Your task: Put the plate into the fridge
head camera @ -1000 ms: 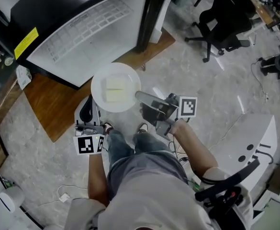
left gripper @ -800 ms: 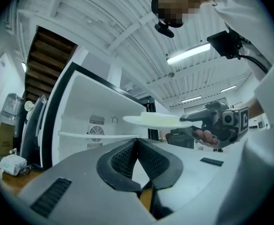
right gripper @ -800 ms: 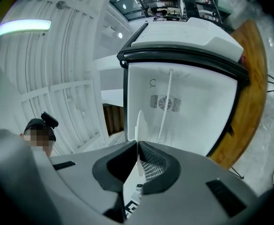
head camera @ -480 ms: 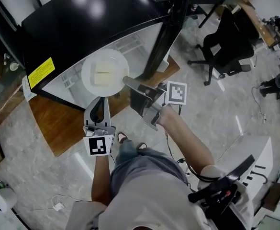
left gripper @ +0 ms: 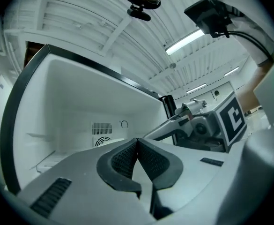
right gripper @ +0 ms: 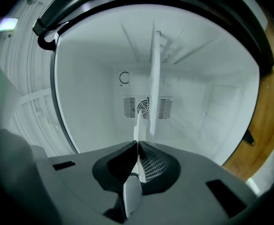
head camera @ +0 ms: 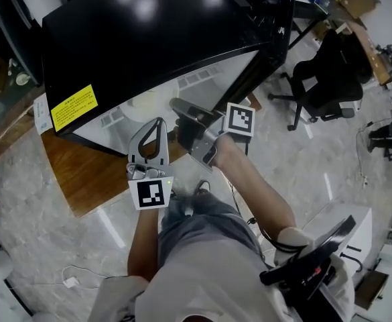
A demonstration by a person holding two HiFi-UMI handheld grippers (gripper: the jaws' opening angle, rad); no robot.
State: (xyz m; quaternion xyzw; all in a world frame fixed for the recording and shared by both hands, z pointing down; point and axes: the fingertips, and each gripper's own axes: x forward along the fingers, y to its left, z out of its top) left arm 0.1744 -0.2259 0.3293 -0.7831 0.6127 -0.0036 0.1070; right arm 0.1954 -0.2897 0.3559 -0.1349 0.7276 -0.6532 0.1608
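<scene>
My right tongs (right gripper: 137, 146) pinch the plate (right gripper: 153, 69) by its rim. It stands edge-on at frame centre, seemingly just inside the fridge (right gripper: 80, 88) and not yet set down. My left tongs (left gripper: 137, 143) are pressed together, empty. There's open room inside; I'd mind the dark rim (right gripper: 48, 27) at upper left.

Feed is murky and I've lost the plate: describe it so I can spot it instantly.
Start at the black-topped fridge, its white inside open. The right tongs point into it, shut on the plate. It is the thin white edge-on disc crossing the back-wall vent.
</scene>
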